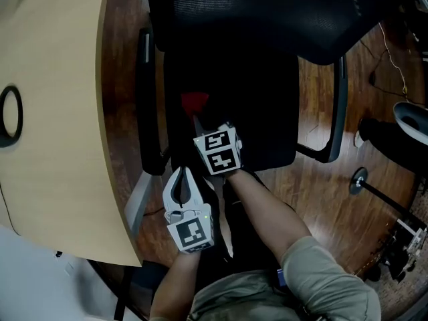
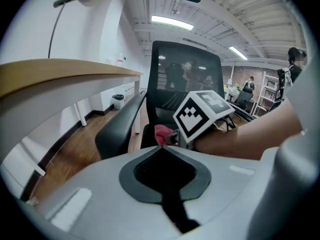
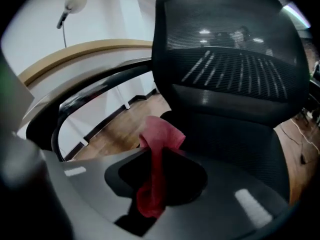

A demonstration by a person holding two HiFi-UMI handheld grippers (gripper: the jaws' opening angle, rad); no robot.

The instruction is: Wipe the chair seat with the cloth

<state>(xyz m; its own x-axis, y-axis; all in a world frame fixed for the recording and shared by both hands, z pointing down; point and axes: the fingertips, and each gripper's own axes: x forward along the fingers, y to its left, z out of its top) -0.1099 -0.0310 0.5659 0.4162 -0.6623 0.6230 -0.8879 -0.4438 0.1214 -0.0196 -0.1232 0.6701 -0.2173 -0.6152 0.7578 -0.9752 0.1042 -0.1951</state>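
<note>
The crumpled red cloth (image 1: 195,101) is pinched in my right gripper (image 1: 199,120). The jaws are clamped on a fold, so a bunch sticks out past the tips and a tail hangs back between them. I hold it that way so the loose bunch, not the hard jaws, meets the fabric. The cloth is over the black padded chair seat (image 1: 267,119), toward the side by the black curved armrest (image 1: 148,92). I cannot tell whether it touches the seat or rides just above it. The gripper points down at a slant toward the black mesh backrest (image 1: 267,12), which I judge suits a sweeping stroke.

My left gripper (image 1: 183,174) has its jaws pressed together on nothing. It hangs back at the seat's front edge, beside the pale wooden desk (image 1: 53,126), probably to stay clear of the wiping path.
</note>
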